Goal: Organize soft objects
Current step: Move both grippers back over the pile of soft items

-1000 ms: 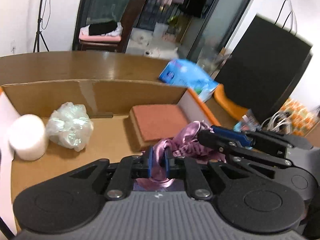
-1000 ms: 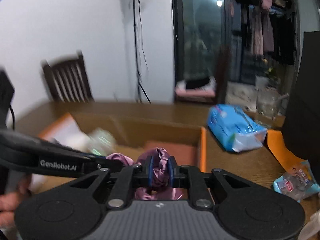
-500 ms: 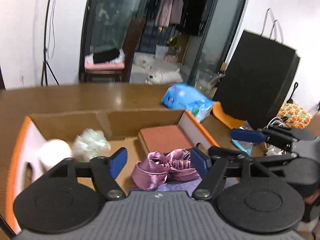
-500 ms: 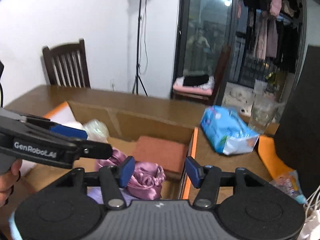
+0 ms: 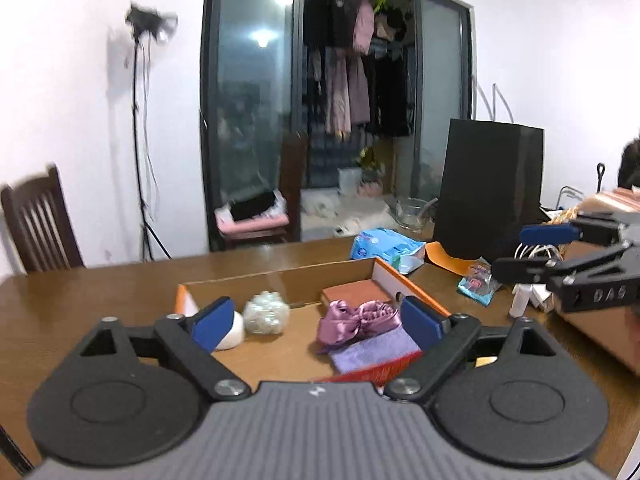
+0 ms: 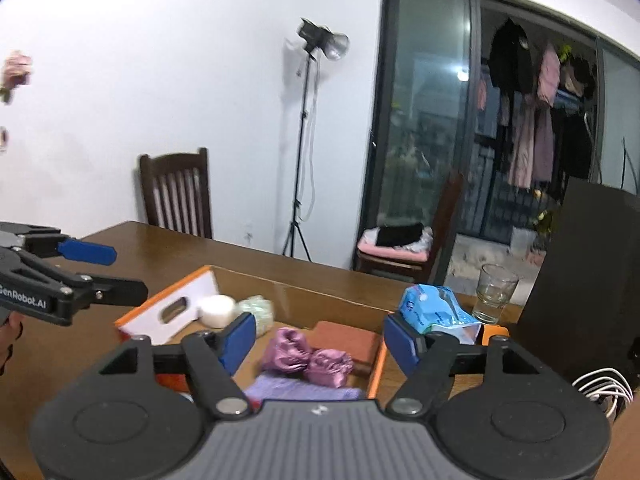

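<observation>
A pink satin scrunchie [image 5: 356,318] [image 6: 306,358] lies loose in the orange-rimmed cardboard box [image 5: 280,276], partly on a purple cloth [image 5: 376,350]. The box also holds a white roll [image 5: 234,332], a clear crinkled plastic ball [image 5: 266,312] and a rust-brown pad [image 5: 352,292]. My left gripper [image 5: 316,322] hovers above and in front of the box, its jaws opening with nothing between the pads. My right gripper [image 6: 319,342] is also raised and opening, with nothing held. Each gripper shows in the other's view: the right gripper [image 5: 532,252] and the left gripper [image 6: 108,272].
A blue tissue pack [image 6: 436,312], a glass [image 6: 494,292] and a tall black bag [image 5: 488,192] stand right of the box on the wooden table [image 5: 100,280]. A small snack packet [image 5: 476,284] and white cables [image 6: 604,384] lie nearer right. A chair [image 6: 176,196] stands behind the table.
Both grippers were shut on the pink scrunchie; they opened, let it drop into the box, and drew back and upward. The scrunchie now rests on the purple cloth.
</observation>
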Action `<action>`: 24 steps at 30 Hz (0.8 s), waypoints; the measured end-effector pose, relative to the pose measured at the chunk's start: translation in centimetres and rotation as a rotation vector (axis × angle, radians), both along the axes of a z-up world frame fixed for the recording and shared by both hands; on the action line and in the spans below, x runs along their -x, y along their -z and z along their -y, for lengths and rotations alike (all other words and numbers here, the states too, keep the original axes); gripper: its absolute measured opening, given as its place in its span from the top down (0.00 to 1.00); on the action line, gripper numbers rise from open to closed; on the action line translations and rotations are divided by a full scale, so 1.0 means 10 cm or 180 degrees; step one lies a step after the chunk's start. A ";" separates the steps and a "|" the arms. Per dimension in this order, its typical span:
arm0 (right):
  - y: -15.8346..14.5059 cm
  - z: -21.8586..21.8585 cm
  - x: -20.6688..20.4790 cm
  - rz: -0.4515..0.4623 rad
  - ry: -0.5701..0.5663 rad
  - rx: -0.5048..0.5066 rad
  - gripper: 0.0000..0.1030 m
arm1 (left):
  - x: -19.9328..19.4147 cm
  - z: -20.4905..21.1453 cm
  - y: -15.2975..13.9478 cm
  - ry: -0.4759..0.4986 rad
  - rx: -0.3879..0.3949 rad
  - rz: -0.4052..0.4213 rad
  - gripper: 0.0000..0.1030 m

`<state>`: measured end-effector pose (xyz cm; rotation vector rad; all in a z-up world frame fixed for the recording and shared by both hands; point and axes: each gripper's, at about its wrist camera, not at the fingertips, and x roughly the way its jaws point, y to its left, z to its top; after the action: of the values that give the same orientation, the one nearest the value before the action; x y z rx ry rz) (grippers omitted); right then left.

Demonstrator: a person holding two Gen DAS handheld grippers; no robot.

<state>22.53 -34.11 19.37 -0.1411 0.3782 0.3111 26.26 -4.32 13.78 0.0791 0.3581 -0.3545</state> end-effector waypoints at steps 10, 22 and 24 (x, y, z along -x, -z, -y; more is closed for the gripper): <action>0.41 -0.13 1.16 0.0141 -0.0235 -0.0319 0.21 | 1.24 -0.23 0.56 -0.0304 0.0156 0.0214 0.04; 0.98 -0.01 1.62 -0.0204 0.0036 -0.0572 0.17 | 1.36 -0.19 0.94 -0.0144 0.0403 -0.0180 0.02; 1.01 0.08 1.57 -0.0209 0.0107 -0.0635 0.17 | 1.29 -0.11 0.96 -0.0073 0.0426 -0.0216 0.02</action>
<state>6.81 -34.91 9.25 0.0709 0.4120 0.3190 13.34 -3.24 4.23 -0.0681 0.4012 -0.3582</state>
